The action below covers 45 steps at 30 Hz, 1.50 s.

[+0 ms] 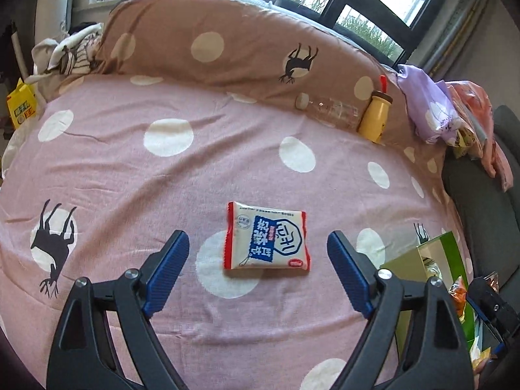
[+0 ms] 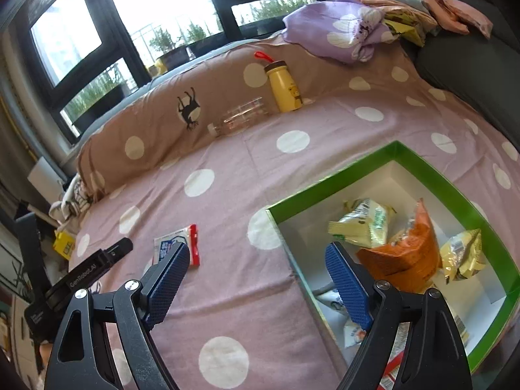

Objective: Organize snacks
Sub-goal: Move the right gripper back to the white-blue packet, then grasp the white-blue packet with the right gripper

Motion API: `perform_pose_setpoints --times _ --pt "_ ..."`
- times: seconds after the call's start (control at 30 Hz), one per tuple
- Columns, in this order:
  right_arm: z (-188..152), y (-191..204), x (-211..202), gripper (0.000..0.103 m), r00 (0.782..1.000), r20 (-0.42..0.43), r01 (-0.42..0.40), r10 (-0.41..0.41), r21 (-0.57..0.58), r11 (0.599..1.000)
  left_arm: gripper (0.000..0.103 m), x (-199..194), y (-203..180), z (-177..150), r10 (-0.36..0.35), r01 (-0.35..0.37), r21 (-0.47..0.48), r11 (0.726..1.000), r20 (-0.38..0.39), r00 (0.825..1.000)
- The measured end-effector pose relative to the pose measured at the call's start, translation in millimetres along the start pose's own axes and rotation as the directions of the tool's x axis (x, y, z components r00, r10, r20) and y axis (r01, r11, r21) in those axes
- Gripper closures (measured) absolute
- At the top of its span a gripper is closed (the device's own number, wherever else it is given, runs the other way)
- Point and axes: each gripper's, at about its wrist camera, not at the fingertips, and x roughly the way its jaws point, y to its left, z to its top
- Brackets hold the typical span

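Both grippers are pitched downward over the bed [image 1: 130, 169]. The left gripper [image 1: 258, 261] is held with jaws wide and empty, the white snack packet [image 1: 266, 237] lying flat on the bedspread just beyond them, its long axis crosswise. The right gripper [image 2: 258, 271] is held with jaws wide and empty above the near-left corner of the green box [image 2: 328, 178], in which yellow packets [image 2: 364, 222] and an orange packet [image 2: 409, 253] are piled.

A bed [image 1: 130, 175] in a pink polka-dot sheet carries a white snack packet [image 1: 266, 237], a green box [image 2: 422, 162] of snacks, a clear bottle [image 1: 328, 108] lying down, a yellow flask [image 1: 375, 117] and crumpled clothes [image 2: 341, 32] at its far edge
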Motion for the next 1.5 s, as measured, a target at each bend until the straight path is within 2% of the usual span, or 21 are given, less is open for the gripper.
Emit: perform_pose_setpoints --times 0.17,0.23,0.37,0.47,0.57,0.63,0.77,0.9,0.97,1.03,1.1,1.17,1.2,1.23,1.27,1.33,1.5 --pt "9.7 27.2 22.1 0.017 0.995 -0.049 -0.084 0.082 -0.031 0.996 0.016 12.1 21.3 0.0 -0.006 0.004 -0.066 0.998 -0.025 1.000" --pt "11.6 40.0 33.6 0.017 0.995 -0.071 -0.076 0.072 -0.058 0.995 0.016 20.2 26.8 -0.9 -0.001 -0.002 -0.081 0.997 -0.037 0.999" --pt "15.1 62.6 65.9 0.017 0.988 -0.135 -0.090 0.076 -0.098 0.991 0.016 33.3 37.9 -0.4 -0.044 0.036 -0.137 0.990 -0.062 0.997" --pt "17.9 74.4 94.3 0.017 0.971 -0.193 -0.161 0.140 -0.099 0.982 0.017 41.9 38.9 -0.6 -0.062 0.051 -0.149 0.988 -0.075 0.995" --pt "19.4 81.1 124.6 0.017 0.944 -0.247 -0.242 0.218 -0.070 0.968 0.017 51.1 39.1 -2.2 -0.077 0.061 -0.158 0.986 -0.094 0.993" --pt "18.0 82.7 144.6 0.017 0.929 -0.281 -0.264 0.242 -0.040 0.964 0.018 57.4 38.3 -2.3 -0.076 0.059 -0.160 0.985 -0.102 0.992" --pt "15.3 80.3 172.4 0.017 0.916 -0.309 -0.269 0.256 0.001 0.963 0.022 61.1 33.4 -2.3 -0.062 0.050 -0.129 0.990 -0.090 0.994" --pt "7.3 76.7 191.1 0.018 0.889 -0.369 -0.279 0.270 0.030 0.960 0.035 69.8 28.3 -1.1 -0.055 0.046 -0.086 0.995 -0.099 0.994" --pt "4.5 74.9 192.6 0.019 0.889 -0.367 -0.284 0.276 0.032 0.958 0.039 71.5 25.4 -1.2 -0.038 0.033 -0.060 0.998 -0.099 0.994" --pt "3.5 77.2 192.1 0.021 0.890 -0.367 -0.287 0.270 0.010 0.958 0.056 74.1 23.7 -1.7 -0.063 0.057 -0.057 0.997 -0.110 0.992" --pt "2.1 79.3 192.3 0.029 0.887 -0.374 -0.293 0.272 0.001 0.956 0.064 77.9 23.3 -3.4 -0.100 0.092 -0.070 0.993 -0.129 0.987" --pt "0.7 81.6 192.2 0.033 0.893 -0.369 -0.286 0.259 -0.019 0.958 0.068 77.6 18.4 -4.3 -0.070 0.065 -0.041 0.997 -0.124 0.990" --pt "0.2 83.0 191.5 0.039 0.896 -0.370 -0.277 0.245 -0.033 0.960 0.069 77.5 15.4 -4.9 -0.057 0.055 -0.022 0.998 -0.127 0.990" --pt "0.6 83.7 191.5 0.044 0.896 -0.379 -0.264 0.231 -0.039 0.964 0.077 77.1 14.3 -5.2 -0.069 0.067 -0.019 0.998 -0.134 0.989" --pt "-0.1 84.5 190.1 0.054 0.891 -0.390 -0.267 0.234 -0.033 0.963 0.080 77.5 14.0 -5.6 -0.096 0.092 -0.034 0.995 -0.148 0.984" --pt "-0.9 82.8 187.2 0.055 0.885 -0.397 -0.273 0.243 -0.019 0.962 0.079 74.3 12.2 -8.5 -0.083 0.076 -0.048 0.996 -0.160 0.984" --pt "-9.1 80.4 163.3 0.056 0.869 -0.414 -0.295 0.270 0.004 0.956 0.080 47.0 -1.7 -17.5 -0.022 0.026 0.026 0.999 -0.148 0.989"
